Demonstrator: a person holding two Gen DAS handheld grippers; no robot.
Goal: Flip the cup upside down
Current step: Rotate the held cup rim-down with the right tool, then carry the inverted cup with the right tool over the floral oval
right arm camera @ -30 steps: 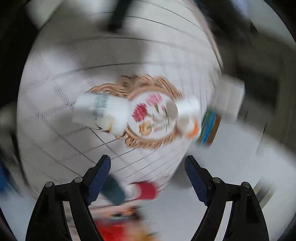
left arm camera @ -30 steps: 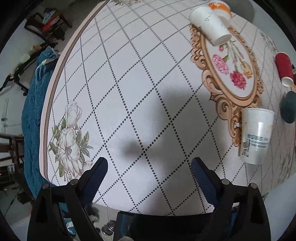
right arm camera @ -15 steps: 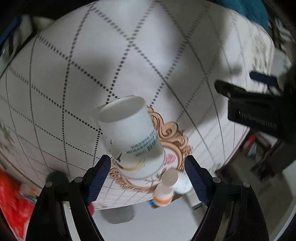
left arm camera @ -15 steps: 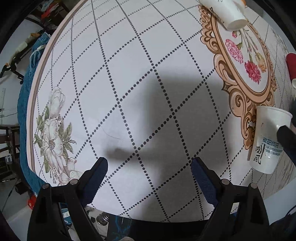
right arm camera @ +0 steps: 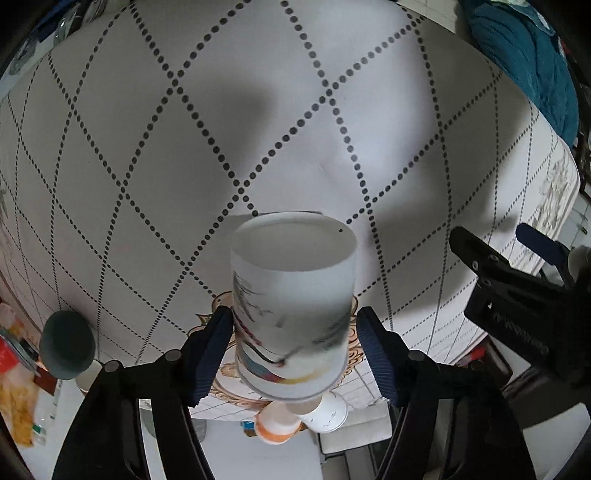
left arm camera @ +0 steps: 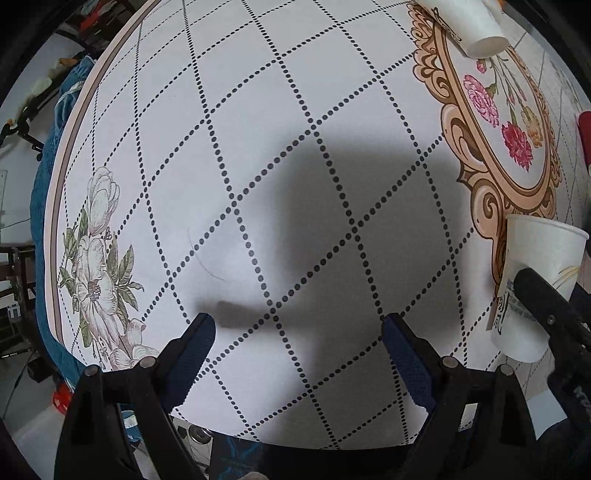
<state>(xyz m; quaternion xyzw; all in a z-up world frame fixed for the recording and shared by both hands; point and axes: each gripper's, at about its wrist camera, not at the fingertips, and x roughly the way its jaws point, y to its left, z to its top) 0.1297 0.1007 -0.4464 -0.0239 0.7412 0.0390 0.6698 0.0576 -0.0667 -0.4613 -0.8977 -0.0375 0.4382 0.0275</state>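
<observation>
A white paper cup with printed markings (right arm camera: 291, 314) stands between the fingers of my right gripper (right arm camera: 293, 347). The jaws are wide and flank its sides; the left pad looks in touch, a small gap shows at the right pad. In the left wrist view the same cup (left arm camera: 535, 280) stands at the right edge of the table, with a black finger of the right gripper across it. My left gripper (left arm camera: 295, 339) is open and empty above the bare patterned tablecloth (left arm camera: 258, 147).
A second white cup (left arm camera: 469, 22) lies at the far side by the floral medallion (left arm camera: 506, 110); it shows in the right wrist view (right arm camera: 325, 413) next to an orange-banded cup (right arm camera: 275, 424). A red can (left arm camera: 583, 136) sits at the right. A dark round lid (right arm camera: 66, 343) is at left.
My right gripper has swung round and closed in on the printed cup, so the cup now sits between its fingers. My left gripper has dropped closer to the table.
</observation>
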